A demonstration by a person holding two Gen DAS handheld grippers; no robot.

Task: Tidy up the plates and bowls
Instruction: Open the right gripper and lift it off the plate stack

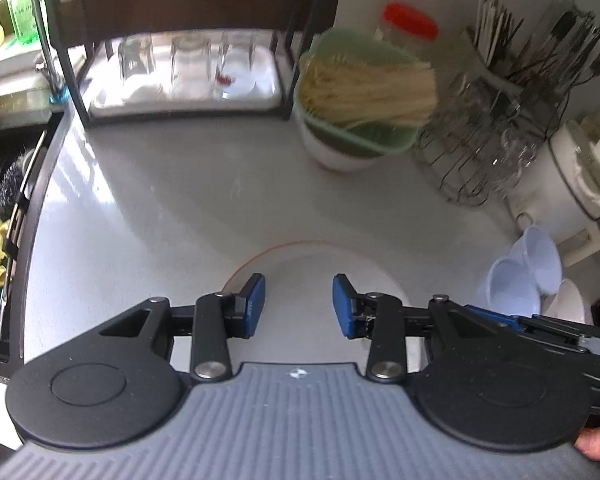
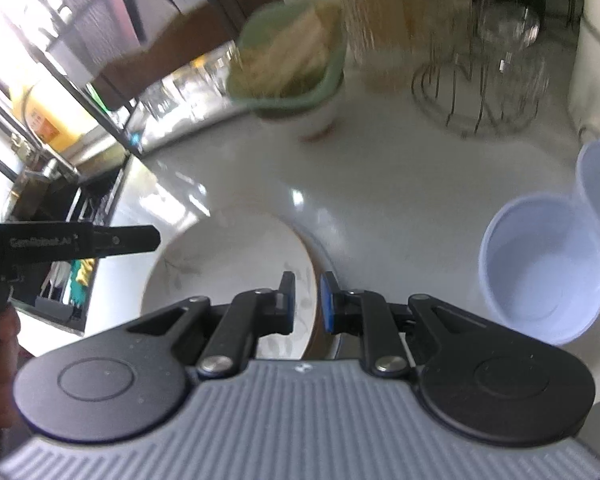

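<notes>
A white plate with a brown rim and a faint leaf print is pinched at its near edge by my right gripper, which is shut on the rim. In the left wrist view the same plate lies below and beyond my left gripper, whose blue pads stand apart with nothing between them. The left gripper's black finger reaches in over the plate's far left side. Two lavender bowls lean on each other to the right. A white bowl at the back carries a green basket of noodles.
A sink with a yellow cloth borders the white counter on the left. Behind stand a black rack with upturned glasses, a wire rack of glasses, a cutlery holder and a white rice cooker.
</notes>
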